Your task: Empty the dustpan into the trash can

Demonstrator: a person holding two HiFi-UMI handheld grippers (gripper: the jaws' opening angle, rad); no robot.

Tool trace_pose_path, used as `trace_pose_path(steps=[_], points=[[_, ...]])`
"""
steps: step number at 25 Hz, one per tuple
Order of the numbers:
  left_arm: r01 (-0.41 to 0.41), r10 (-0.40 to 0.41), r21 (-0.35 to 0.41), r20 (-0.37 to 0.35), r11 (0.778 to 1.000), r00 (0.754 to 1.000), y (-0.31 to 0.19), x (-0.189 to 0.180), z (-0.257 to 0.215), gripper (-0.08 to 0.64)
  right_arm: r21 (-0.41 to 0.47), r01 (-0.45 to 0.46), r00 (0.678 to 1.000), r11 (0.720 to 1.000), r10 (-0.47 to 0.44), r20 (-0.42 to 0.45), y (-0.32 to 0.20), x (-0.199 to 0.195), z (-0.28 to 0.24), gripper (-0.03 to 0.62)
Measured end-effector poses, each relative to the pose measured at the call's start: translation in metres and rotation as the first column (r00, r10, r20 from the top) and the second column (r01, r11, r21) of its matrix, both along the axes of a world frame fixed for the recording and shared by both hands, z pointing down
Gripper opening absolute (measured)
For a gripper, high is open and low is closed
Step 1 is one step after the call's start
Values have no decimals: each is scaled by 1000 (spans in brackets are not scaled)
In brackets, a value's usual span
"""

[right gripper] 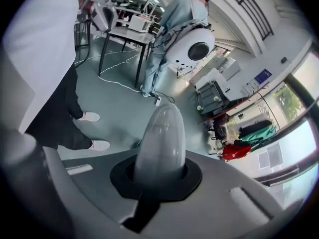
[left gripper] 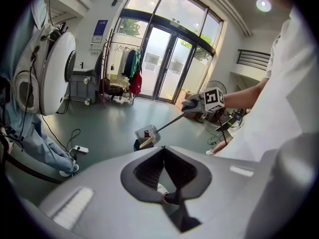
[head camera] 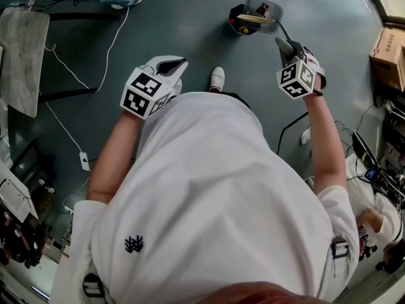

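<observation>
Hanging on its long thin handle (head camera: 285, 30), the one dustpan (head camera: 262, 6) is over the mouth of the one dark trash can (head camera: 239, 23) on the floor. It looks like light, stiff plastic that may swing at such reach, so the handle's rounded grip (right gripper: 160, 138) seems the place to hold. Of the two claws, the right claw (head camera: 285, 45) is clamped on that grip, and the left claw (head camera: 178, 63), jaws together on nothing, hangs well apart.

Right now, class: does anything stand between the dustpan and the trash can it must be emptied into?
Nothing visible does. The right gripper holds the dustpan by its long handle, and the pan hangs just over the open trash can on the floor, overlapping its rim in the head view.
</observation>
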State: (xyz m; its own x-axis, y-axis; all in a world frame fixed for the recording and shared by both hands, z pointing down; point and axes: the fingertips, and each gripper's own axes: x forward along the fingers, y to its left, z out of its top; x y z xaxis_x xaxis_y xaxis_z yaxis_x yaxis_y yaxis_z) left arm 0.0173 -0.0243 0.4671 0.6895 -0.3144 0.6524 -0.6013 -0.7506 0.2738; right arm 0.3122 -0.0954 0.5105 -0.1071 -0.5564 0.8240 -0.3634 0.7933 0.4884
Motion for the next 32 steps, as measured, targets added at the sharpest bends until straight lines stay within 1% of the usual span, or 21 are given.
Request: trace_pose_path(steps=[3, 7, 11, 13, 16, 21, 23, 26, 28, 32], points=[[-6, 6, -3, -2, 1000, 1000, -2, -2, 5, 58, -5, 85, 994, 996, -85, -68, 7, -15, 13, 3], [-15, 15, -3, -6, 1000, 1000, -3, -3, 7, 58, 2, 165, 975, 986, -163, -150, 16, -28, 23, 3], [-22, 22, -4, -6, 1000, 1000, -3, -4, 8, 58, 36, 224, 943, 974, -207, -262, 16, -26, 28, 0], [-28, 28, -5, -6, 1000, 1000, -2, -4, 8, 58, 35, 231, 935, 972, -212, -284, 16, -22, 29, 0], [-34, 34, -5, -7, 999, 999, -5, -5, 10, 58, 40, 240, 930, 970, -218, -298, 12, -19, 30, 0], [-44, 44, -3, -7, 999, 999, -8, -1, 10, 58, 119, 224, 931, 967, -176, -320, -6, -8, 17, 0], [-47, 47, 0, -6, 999, 999, -8, -1, 8, 58, 143, 229, 935, 963, -176, -309, -11, -6, 12, 0], [-46, 46, 2, -5, 999, 999, -11, -3, 7, 58, 174, 228, 950, 958, -180, -256, -16, -8, 6, 0], [-42, 42, -1, -4, 999, 999, -13, -7, 8, 58, 163, 230, 955, 960, -190, -227, -17, -10, 7, 2], [-39, 39, -8, -1, 999, 999, -14, -4, 10, 58, 116, 242, 953, 963, -214, -216, -17, -7, 9, 2]])
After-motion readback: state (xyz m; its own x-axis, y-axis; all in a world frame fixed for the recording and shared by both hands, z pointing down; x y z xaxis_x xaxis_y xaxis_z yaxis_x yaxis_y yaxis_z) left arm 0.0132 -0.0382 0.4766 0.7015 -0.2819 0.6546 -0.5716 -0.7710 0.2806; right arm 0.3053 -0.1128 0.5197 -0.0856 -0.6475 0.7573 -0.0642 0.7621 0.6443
